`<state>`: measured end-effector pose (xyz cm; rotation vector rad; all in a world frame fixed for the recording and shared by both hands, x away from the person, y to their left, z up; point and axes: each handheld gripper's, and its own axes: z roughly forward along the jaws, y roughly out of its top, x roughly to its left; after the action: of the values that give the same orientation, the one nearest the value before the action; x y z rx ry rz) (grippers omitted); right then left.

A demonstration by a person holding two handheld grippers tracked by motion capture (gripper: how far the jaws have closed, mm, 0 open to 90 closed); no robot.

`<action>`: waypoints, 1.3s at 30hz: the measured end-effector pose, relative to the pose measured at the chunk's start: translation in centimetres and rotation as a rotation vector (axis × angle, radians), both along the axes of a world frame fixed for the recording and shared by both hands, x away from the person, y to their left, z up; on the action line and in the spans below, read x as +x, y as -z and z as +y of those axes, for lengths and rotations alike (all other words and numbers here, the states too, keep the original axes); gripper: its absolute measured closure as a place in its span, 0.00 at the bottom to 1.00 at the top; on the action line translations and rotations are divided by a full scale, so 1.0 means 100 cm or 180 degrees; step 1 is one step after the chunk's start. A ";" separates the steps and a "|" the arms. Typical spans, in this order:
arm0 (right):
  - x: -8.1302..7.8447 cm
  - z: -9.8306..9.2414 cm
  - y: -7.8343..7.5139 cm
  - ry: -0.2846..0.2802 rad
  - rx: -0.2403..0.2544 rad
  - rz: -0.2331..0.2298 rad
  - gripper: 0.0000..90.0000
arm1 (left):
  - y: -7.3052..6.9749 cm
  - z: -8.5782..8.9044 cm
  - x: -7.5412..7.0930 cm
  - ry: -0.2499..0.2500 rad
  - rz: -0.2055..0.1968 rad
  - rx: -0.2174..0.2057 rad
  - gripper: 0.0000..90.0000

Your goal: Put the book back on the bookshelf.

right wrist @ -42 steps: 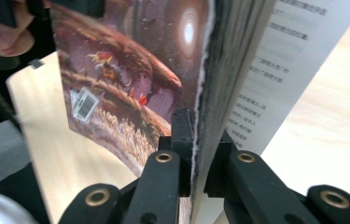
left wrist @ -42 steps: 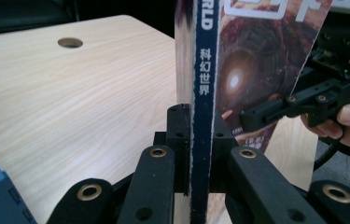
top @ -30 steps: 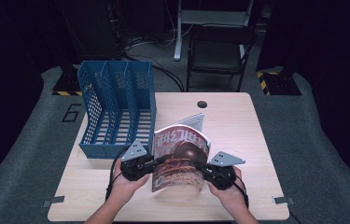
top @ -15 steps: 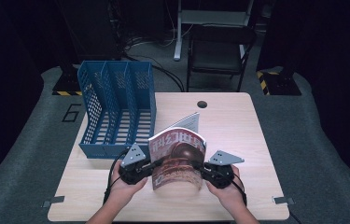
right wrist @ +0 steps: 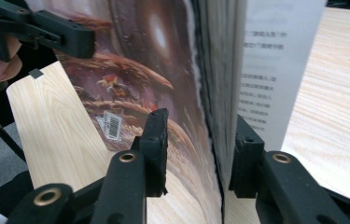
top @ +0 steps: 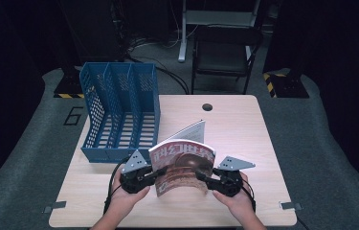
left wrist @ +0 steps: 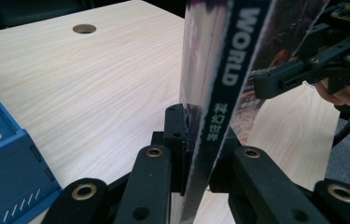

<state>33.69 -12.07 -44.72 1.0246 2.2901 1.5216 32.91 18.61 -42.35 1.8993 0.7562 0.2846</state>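
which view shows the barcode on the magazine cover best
The right gripper view: the small white barcode sticker sits plainly on the glossy dark-red magazine cover, just above the near jaw. The high view shows the cover but too small to make out a barcode. The left gripper view shows mostly the spine.

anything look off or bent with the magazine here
Yes: the magazine is held upright between the left gripper and right gripper, and its cover bows under the squeeze. One back page has splayed loose behind it. The blue file rack stands straight, nothing spilled.
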 end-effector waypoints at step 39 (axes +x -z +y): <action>0.003 -0.009 0.009 -0.0020 0.0115 0.0262 0.59 | -0.044 0.004 0.010 0.0150 0.0190 0.0145 0.53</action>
<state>33.99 -13.01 -45.67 1.1104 2.3304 1.5566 33.86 19.02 -37.97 1.9734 0.7491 0.2182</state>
